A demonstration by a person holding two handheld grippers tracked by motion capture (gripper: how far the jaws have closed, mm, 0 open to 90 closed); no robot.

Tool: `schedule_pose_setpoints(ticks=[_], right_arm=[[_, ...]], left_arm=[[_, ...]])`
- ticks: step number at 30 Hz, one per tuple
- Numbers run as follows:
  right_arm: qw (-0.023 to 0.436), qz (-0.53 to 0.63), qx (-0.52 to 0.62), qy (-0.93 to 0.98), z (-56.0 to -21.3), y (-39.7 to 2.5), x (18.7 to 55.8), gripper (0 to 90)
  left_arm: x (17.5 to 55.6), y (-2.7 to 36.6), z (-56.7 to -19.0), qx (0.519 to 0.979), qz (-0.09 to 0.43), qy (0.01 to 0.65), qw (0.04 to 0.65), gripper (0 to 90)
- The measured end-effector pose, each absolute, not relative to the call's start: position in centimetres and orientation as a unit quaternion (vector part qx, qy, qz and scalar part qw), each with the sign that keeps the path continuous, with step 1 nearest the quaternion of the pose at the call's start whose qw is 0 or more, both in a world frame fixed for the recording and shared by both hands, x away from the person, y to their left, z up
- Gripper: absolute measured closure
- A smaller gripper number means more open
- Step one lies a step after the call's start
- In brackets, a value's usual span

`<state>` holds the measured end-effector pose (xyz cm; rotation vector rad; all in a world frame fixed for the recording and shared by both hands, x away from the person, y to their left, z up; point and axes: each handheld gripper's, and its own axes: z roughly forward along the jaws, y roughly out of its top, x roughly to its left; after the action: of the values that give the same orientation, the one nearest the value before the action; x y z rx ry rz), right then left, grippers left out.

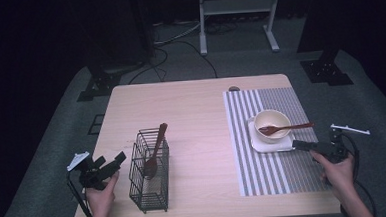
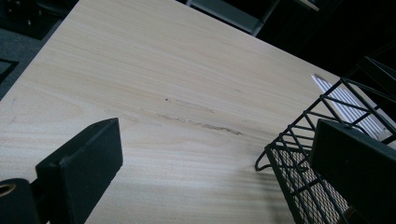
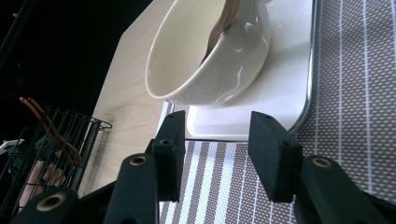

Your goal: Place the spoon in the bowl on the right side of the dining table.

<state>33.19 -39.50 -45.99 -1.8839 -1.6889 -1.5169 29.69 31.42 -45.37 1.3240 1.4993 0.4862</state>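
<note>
Grippers wait apart: left gripper (image 1: 114, 160) gapes beside rack (image 1: 149, 173), right gripper (image 3: 215, 154) empty, part-open before plate (image 3: 261, 100). Best approach seems low, square to its rim.

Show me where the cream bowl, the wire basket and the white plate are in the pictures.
cream bowl (image 1: 271, 120), high view, on its inner wall.
wire basket (image 1: 150, 191), high view, on its front mesh wall.
white plate (image 3: 261, 93), right gripper view, on its bare surface beside the bowl.

Two wooden spoons (image 1: 154, 150) (image 1: 284, 128), one bowl (image 1: 272, 125), one plate (image 1: 263, 144), one wire basket (image 1: 150, 187), one placemat (image 1: 274, 169).
</note>
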Motion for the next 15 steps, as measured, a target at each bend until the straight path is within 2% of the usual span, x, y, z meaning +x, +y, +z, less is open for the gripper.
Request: schedule_pose_setpoints(ticks=[15], right_arm=[[0.104, -0.516, -0.626, -0.575, -46.8, -38.4, 32.4, 54.3]], left_arm=[[29.7, 31.5, -45.4, 0.55, 0.202, 0.625, 0.516, 1.7]])
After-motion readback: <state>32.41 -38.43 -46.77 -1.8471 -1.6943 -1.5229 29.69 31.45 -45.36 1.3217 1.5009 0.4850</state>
